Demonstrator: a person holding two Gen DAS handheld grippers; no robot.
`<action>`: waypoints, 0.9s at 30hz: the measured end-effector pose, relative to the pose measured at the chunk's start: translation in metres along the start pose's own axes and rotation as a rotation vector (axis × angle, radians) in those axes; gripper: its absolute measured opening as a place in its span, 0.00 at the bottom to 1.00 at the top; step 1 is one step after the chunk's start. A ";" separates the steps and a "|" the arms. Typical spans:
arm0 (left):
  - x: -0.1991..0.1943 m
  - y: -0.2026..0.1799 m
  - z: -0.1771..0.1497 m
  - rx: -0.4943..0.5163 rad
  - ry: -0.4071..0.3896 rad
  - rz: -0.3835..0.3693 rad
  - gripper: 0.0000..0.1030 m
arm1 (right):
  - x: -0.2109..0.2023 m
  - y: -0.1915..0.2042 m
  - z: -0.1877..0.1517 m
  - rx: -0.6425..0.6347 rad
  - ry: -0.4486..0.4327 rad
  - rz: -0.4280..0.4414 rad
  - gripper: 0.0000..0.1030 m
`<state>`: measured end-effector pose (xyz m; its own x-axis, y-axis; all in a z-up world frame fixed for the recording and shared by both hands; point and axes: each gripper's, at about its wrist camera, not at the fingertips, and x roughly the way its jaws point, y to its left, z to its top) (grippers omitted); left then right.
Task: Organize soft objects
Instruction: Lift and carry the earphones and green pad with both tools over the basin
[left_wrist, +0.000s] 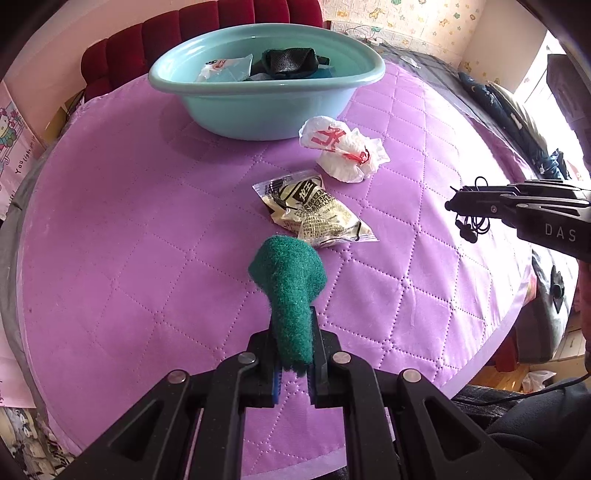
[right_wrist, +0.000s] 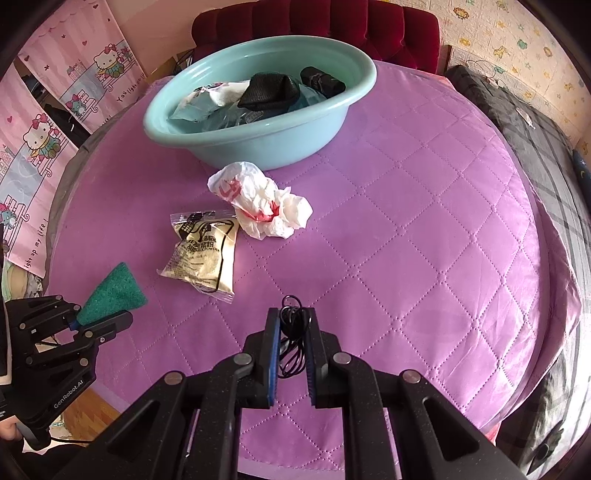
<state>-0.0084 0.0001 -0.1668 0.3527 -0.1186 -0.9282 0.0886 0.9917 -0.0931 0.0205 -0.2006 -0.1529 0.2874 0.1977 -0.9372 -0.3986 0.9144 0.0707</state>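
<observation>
My left gripper (left_wrist: 293, 332) is shut on a green scouring pad (left_wrist: 288, 280), held above the purple quilt; it also shows in the right wrist view (right_wrist: 110, 293). My right gripper (right_wrist: 291, 317) is shut on a bundle of black earphone cable (right_wrist: 291, 332); the cable (left_wrist: 471, 225) dangles from it at the right of the left wrist view. A cream printed sachet (left_wrist: 314, 212) (right_wrist: 203, 258) and a knotted white plastic bag (left_wrist: 341, 149) (right_wrist: 258, 206) lie on the quilt. A teal basin (left_wrist: 258, 107) (right_wrist: 258, 144) behind them holds dark cloth and packets.
The purple quilted cover (right_wrist: 406, 240) spans the bed. A red padded headboard (right_wrist: 332, 22) stands behind the basin. A grey checked blanket (right_wrist: 535, 147) lies on the right. Pink cartoon posters (right_wrist: 48, 122) hang at the left.
</observation>
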 end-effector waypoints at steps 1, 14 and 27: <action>-0.002 0.000 0.000 0.002 -0.002 0.001 0.10 | -0.001 0.000 0.001 -0.004 -0.001 0.001 0.11; -0.032 -0.010 0.028 0.034 -0.039 -0.031 0.10 | -0.025 0.007 0.027 -0.029 -0.037 0.000 0.11; -0.056 -0.010 0.066 0.096 -0.091 -0.055 0.10 | -0.047 0.012 0.069 -0.057 -0.054 -0.009 0.11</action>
<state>0.0320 -0.0068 -0.0901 0.4271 -0.1808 -0.8859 0.1973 0.9748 -0.1038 0.0625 -0.1740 -0.0842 0.3372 0.2101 -0.9177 -0.4444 0.8949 0.0416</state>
